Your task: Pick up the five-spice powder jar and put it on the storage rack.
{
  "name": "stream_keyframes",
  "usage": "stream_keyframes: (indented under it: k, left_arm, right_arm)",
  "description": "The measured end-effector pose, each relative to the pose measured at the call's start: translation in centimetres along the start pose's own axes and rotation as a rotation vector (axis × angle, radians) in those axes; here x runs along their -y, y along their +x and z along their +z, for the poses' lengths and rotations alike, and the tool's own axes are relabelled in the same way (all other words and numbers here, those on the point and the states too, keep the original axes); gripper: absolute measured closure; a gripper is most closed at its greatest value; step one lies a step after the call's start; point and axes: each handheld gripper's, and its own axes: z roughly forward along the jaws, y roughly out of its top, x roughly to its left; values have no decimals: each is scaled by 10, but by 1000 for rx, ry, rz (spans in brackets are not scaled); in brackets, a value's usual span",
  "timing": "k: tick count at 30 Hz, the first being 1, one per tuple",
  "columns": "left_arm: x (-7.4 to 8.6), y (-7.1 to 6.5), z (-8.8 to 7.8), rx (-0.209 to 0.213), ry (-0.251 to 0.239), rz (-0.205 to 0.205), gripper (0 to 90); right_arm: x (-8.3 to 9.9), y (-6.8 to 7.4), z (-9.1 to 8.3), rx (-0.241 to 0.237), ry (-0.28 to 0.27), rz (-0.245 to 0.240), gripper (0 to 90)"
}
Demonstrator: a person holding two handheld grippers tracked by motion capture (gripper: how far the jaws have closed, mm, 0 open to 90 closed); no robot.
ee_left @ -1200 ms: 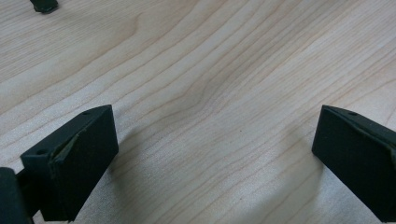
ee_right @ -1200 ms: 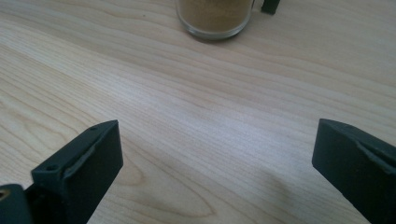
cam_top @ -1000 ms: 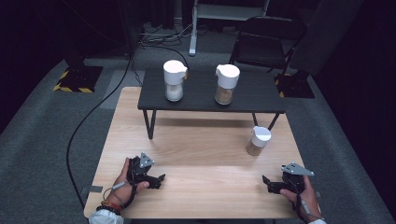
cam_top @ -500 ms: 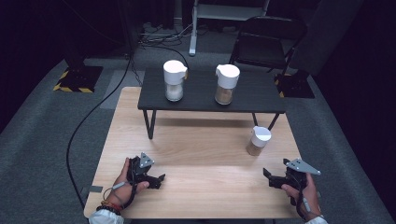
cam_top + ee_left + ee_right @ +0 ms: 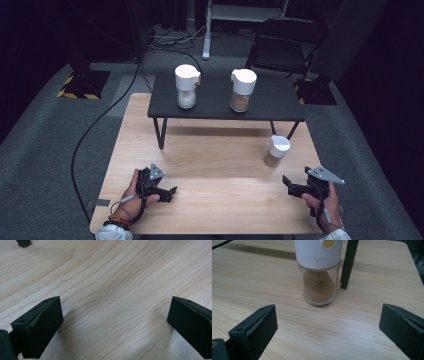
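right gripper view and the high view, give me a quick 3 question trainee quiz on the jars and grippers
1. True or false: the right gripper is shut on the jar on the wooden table.
2. How many jars stand on the black shelf?
3. Which gripper faces the jar on the wooden table: A left gripper, B right gripper?

Key: 1 false, its jaws are open and apart from the jar. 2 two: the white-filled jar and the brown-filled jar. 3 B.
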Motion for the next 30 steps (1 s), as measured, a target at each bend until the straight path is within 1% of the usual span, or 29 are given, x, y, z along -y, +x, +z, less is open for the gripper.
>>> stream_keyframes:
  k: [7,17,24,26,30]
  left_arm:
    - [0,0,0,0,-1,-4,1]
    - [0,0,0,0,-1,-4,1]
    - [0,0,0,0,-2,-4,1]
    - [0,0,0,0,-1,-4,1]
    - [0,0,0,0,-1,-4,1]
  right_arm:
    - [-4,1,6,2,-8,5,13]
    - [-15,2,20,-14,-14,3,14]
    - [-23,4,34,-23,-17,7,15]
    - [-25,5,38,-15,-16,5,15]
    - [-29,6,44,-23,-20,14,15]
